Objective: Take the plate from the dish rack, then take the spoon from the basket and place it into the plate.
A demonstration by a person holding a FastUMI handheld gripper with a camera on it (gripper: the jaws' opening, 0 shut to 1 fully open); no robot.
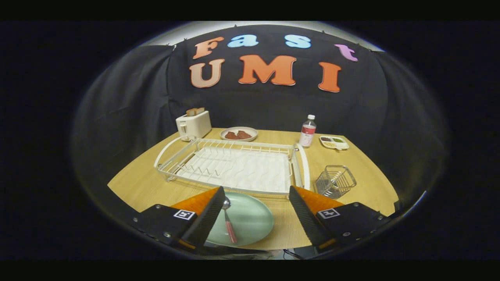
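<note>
With spoon (228, 222) lying in plate (246, 218) on counter (148, 183) before dish rack (234, 164) and basket (335, 181) — task looks done — claw (254, 218) spread open, gripping nothing.

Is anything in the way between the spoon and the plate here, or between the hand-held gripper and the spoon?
Nothing visible. The spoon already lies on the green plate, beside the left finger. The hand-held gripper is open, holding nothing. The wire basket and dish rack sit beyond the fingers.
</note>
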